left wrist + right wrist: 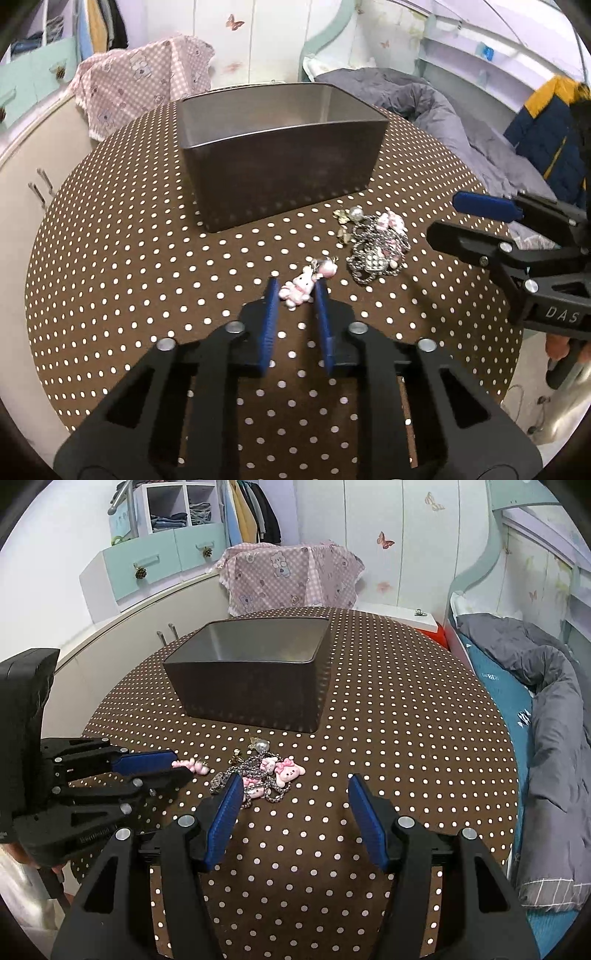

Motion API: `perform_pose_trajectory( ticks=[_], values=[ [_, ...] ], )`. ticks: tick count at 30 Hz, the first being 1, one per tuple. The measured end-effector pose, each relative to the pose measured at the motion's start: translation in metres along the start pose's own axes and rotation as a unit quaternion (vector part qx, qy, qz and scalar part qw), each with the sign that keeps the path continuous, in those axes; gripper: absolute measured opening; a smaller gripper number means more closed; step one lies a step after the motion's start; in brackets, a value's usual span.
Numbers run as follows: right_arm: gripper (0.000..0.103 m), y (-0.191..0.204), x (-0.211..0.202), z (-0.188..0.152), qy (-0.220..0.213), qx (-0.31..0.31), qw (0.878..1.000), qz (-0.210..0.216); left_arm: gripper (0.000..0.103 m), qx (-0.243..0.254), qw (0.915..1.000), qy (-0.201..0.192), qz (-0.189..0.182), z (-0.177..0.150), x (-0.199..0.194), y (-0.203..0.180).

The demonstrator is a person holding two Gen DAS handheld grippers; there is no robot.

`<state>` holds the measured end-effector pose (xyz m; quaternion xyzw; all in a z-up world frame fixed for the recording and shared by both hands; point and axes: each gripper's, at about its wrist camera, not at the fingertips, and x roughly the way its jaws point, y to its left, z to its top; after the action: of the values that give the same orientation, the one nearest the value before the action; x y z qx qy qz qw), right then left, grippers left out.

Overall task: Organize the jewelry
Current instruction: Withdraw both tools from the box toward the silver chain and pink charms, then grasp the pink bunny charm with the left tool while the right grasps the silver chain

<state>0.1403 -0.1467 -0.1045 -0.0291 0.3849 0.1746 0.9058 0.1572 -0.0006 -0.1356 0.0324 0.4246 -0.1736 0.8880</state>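
Left gripper (295, 291): low over the table (110, 258) — its blue pads sit on both sides of the pink bunny charm (297, 288), not quite squeezing it.
Right gripper (295, 786): wide apart, holding nothing, just beside the jewelry pile (258, 775).
Jewelry pile: chains and pink charms on the dotted table, near the box.
Box (251, 690): dark, open on top — behind the pile.

Black gripper (295, 291), blue pads (269, 325)
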Motion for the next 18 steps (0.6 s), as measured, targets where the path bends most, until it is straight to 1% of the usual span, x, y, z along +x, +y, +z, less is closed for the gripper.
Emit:
perform_pose_trajectory(
  ticks=[2, 6, 11, 14, 16, 18],
  values=[
    [0.056, 0.001, 0.002, 0.000, 0.001, -0.002, 1.000, 0.004, 0.017, -0.007, 1.0000, -0.001, -0.006, 0.000, 0.000, 0.003],
    [0.056, 0.005, 0.004, 0.000, 0.001, -0.006, 1.000, 0.019, 0.017, -0.003, 1.0000, -0.003, -0.004, -0.001, 0.000, 0.001],
    [0.056, 0.005, 0.003, 0.000, -0.001, -0.009, 1.000, 0.024, 0.017, -0.012, 0.9999, -0.005, -0.008, -0.001, -0.001, 0.002],
    [0.055, 0.004, 0.001, 0.000, -0.005, -0.012, 0.999, 0.034, 0.017, -0.020, 0.9997, -0.009, -0.010, -0.001, -0.004, 0.007],
    [0.044, 0.009, -0.001, 0.000, -0.010, -0.027, 0.999, 0.046, 0.017, -0.024, 0.9996, -0.012, -0.011, 0.001, -0.006, 0.010],
    [0.041, 0.020, -0.002, 0.001, -0.012, -0.049, 0.997, 0.067, 0.017, -0.025, 0.9995, -0.016, -0.009, 0.001, -0.008, 0.011]
  ],
)
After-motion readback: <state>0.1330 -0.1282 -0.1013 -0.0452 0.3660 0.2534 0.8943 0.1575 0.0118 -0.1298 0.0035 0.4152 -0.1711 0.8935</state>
